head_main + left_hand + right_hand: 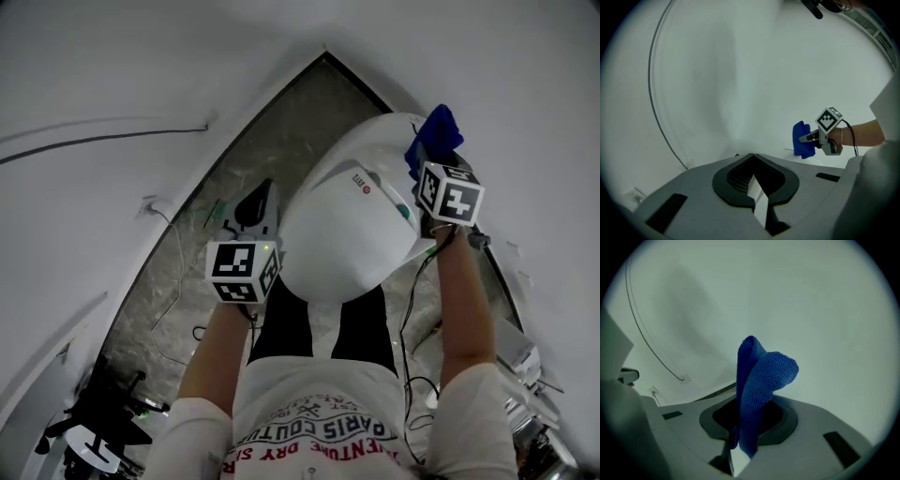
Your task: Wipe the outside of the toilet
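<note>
The white toilet (347, 225) stands in a corner below me, lid down. My right gripper (433, 164) is held over its far right side, shut on a folded blue cloth (433, 136). In the right gripper view the cloth (759, 385) stands up out of the shut jaws (743, 446) in front of a white wall. My left gripper (255, 202) hovers just left of the toilet with its jaws shut on nothing. The left gripper view looks past its own jaws (757, 197) at the right gripper (813, 138) and the cloth (801, 139).
White walls close in on both sides, and a thin cable (103, 141) runs along the left one. The dark marbled floor (244, 159) narrows toward the corner. A black stand (94, 422) sits at lower left, and boxes and cables (525, 375) lie at lower right.
</note>
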Demonstrator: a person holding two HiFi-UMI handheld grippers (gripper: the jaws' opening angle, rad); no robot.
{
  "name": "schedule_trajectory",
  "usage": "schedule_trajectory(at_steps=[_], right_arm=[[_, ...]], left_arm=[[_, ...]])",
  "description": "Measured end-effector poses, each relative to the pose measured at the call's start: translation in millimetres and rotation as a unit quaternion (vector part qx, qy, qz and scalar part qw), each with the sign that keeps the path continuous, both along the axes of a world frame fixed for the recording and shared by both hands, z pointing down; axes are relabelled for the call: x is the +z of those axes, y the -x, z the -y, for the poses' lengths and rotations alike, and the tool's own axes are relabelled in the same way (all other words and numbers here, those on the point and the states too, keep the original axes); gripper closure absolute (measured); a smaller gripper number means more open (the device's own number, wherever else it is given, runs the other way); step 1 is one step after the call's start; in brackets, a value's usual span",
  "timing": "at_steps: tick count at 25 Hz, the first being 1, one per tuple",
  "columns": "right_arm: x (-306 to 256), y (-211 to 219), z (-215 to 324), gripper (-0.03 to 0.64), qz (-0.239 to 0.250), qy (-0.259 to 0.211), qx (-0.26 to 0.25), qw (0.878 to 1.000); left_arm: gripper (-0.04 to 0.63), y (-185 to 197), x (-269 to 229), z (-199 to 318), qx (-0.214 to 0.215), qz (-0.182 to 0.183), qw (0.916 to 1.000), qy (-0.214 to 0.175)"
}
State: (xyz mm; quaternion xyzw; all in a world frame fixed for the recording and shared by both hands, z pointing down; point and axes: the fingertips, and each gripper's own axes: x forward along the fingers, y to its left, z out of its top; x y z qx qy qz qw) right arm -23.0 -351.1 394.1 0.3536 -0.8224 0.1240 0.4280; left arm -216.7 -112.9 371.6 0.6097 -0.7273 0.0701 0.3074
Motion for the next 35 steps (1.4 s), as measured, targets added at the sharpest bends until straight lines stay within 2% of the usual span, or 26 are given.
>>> schedule_trajectory(at_steps=[5,9,13,17,27,32,35], right_arm=[[30.0,16.5,45.7,0.54,-0.082,0.023,-0.067,0.994],[67.2,26.0,68.5,0.54,-0.155,0.054,-0.14,0.976],[106.9,46.5,70.8,0.54,-0.169,0.106,-0.188,0.962],[131.4,64.0,70.4,0.54,-0.189,0.12,-0.241,0.944],[183.2,100.0,42.3,0.54,-0.271,0.131,-0.362,0.882],[205.5,112.1,22.1,0.54,-0.313,0.151,-0.4,0.848],[224.2,119.0,7.9,0.54,-0.334,0.147,-0.427,0.828]], left_arm=[[0.589,15.4,-2.3,35.2,-0.017,0.015,0.9997,0.007],[0.589,20.5,9.3,49.9,-0.056,0.008,0.9984,0.007],[0.589,20.7,38.7,43.5,-0.1,-0.009,0.9947,0.022],[0.589,17.5,69.0,30.3,-0.136,-0.024,0.9898,0.036],[0.589,32.7,135.2,-11.1,-0.197,-0.029,0.9782,0.06],[0.589,42.5,159.7,-20.2,-0.193,-0.023,0.9777,0.079],[0.589,43.9,174.3,-24.8,-0.187,-0.027,0.9784,0.084]])
